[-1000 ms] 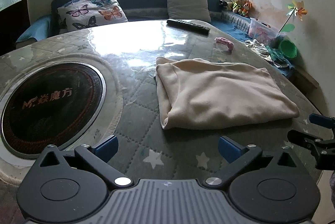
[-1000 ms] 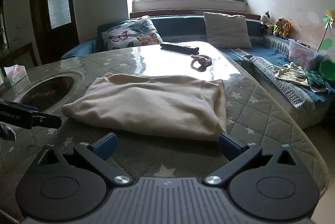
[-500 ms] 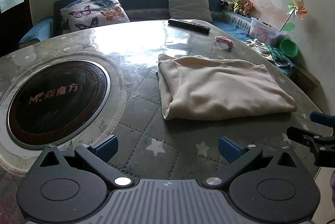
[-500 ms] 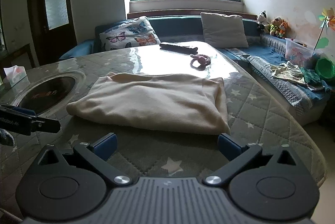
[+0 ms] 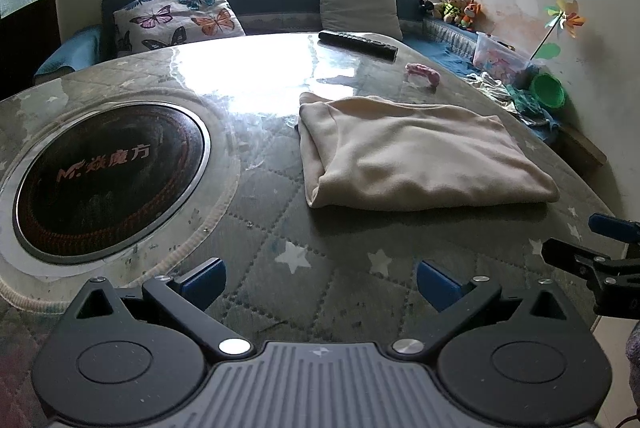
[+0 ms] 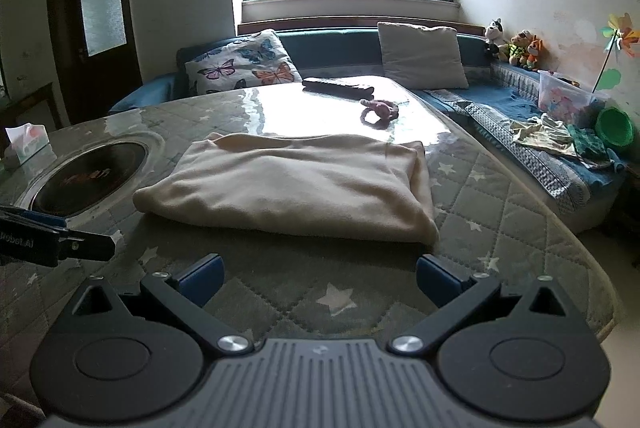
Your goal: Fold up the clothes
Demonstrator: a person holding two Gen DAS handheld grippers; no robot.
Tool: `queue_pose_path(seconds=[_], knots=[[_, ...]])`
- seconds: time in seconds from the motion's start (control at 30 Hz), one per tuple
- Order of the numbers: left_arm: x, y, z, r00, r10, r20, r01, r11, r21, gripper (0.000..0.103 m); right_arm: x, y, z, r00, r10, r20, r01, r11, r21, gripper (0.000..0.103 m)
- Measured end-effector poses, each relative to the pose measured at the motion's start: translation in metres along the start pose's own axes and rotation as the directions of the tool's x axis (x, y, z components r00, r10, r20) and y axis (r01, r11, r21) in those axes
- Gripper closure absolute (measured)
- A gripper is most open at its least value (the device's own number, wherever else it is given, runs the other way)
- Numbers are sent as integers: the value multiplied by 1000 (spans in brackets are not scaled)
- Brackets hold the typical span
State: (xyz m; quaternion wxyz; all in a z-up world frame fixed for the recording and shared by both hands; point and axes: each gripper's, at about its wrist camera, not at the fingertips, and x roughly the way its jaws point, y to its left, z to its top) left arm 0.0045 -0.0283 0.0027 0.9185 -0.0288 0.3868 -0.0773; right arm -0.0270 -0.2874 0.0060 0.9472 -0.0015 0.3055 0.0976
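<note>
Round table (image 5: 280, 228) with quilted star-print cover under a clear glossy sheet; window glare across its far half. Set into its left part: a round black cooktop (image 5: 108, 180) with a metal rim and red lettering. Black remote control (image 5: 358, 45) lies near the far edge; a small pink toy (image 5: 422, 73) just right of it, apart. Tissue box (image 6: 26, 144) at the table's left edge.

Blue bench sofa (image 6: 500, 104) wraps behind and along the right wall. On it: butterfly-print cushion (image 5: 178, 20), plain beige cushion (image 5: 360, 6), three plush toys (image 5: 450, 6) in the corner, clear plastic bin (image 5: 500, 54), green bowl (image 5: 548, 90), crumpled clothes (image 6: 540, 134). Pinwheel (image 5: 566, 18) against the wall. Dark door (image 6: 96, 12) with a frosted pane at left.
</note>
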Motion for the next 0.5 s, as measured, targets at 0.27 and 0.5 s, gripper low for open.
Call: queue_pose_path(seconds=[0.27, 0.5], knots=[[-8, -2, -3, 1000, -9, 11, 9, 1000, 6, 0, -7, 0, -4, 1000, -8, 2, 8, 1000, 8, 0], [-13, -3, -5, 1000, -21, 14, 21, 1000, 13, 0, -10, 1, -7, 1000, -10, 2, 10, 1000, 12, 0]])
